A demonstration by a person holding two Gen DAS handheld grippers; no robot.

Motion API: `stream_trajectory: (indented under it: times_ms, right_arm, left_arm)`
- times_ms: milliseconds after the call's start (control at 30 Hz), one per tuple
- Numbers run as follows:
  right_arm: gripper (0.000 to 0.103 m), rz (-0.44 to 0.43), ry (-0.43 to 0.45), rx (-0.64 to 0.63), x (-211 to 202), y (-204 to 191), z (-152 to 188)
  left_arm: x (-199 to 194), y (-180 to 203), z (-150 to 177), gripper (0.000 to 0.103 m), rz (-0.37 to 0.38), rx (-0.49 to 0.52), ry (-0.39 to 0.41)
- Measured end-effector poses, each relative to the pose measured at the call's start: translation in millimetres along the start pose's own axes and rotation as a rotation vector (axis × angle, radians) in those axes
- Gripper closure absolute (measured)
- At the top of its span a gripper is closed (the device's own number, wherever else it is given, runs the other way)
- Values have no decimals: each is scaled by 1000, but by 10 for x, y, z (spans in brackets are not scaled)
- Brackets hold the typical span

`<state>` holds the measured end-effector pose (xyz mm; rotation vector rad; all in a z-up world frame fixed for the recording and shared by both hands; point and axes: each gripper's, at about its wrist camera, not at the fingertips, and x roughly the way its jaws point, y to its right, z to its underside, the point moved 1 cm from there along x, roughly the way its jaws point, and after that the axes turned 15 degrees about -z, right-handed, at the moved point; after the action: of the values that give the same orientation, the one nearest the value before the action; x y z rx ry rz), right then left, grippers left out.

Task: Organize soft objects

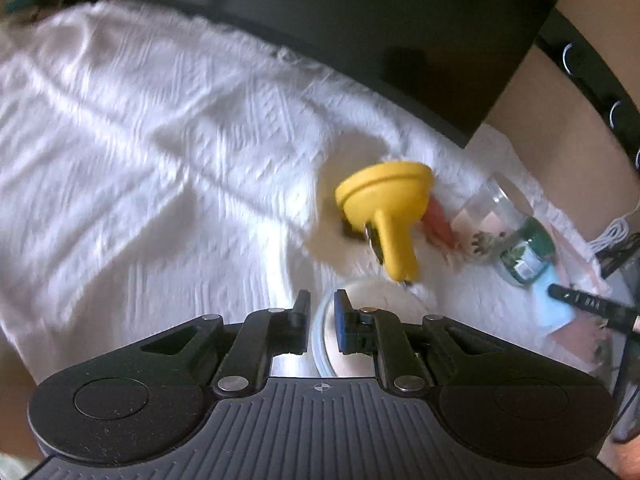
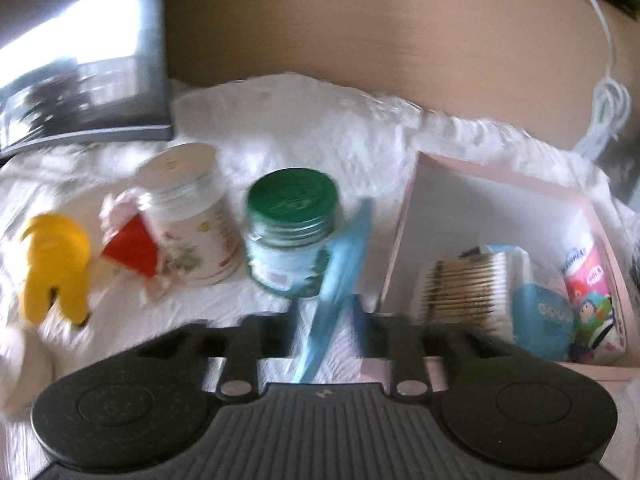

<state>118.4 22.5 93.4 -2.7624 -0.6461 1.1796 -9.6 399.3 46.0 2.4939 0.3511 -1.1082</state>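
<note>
My right gripper (image 2: pixel 326 320) is shut on a flat light-blue soft pad (image 2: pixel 340 264) and holds it above the white cloth (image 2: pixel 320 128), just left of a pink open box (image 2: pixel 500 184). The box holds cotton swabs (image 2: pixel 464 296), a blue pack (image 2: pixel 544 320) and a colourful tissue pack (image 2: pixel 592 288). My left gripper (image 1: pixel 322 300) hovers with its jaws slightly apart over a round white object (image 1: pixel 376 300) and holds nothing. The blue pad also shows in the left wrist view (image 1: pixel 552 304).
On the cloth stand a green-lidded jar (image 2: pixel 292 232), a white-lidded jar (image 2: pixel 192 216), a red-and-white soft toy (image 2: pixel 132 248) and a yellow plastic piece (image 1: pixel 388 208). A dark monitor (image 1: pixel 400 20) stands behind. A white cable (image 2: pixel 604 100) hangs at the right.
</note>
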Motion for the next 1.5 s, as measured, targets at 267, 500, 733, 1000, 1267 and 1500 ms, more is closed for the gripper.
stream_trajectory:
  times_ms: [267,500,733,1000,1267,1500]
  right_arm:
    - [39,-33,0,-291,-233,-385,481]
    - [38,-34,-85,-305,-38,-388,774]
    - [28,-18,-42,-296,-51,-356,845]
    - [14,-38,-44,-158,-25,-186,833]
    - [0,-77,-118,-74,35,-89,817]
    - [11,-171,-97,-283,-290,-466,587]
  left_arm:
    - [16,275,138,59,39,127,16]
    - [66,864,336,7,-71,462,36]
    - [132,846,360,5,-153,400,74]
    - [365,814,254,3,-95,283,-1]
    - [311,815,260,11,-86,284,47]
    - [22,560,197,61,-33,206,112]
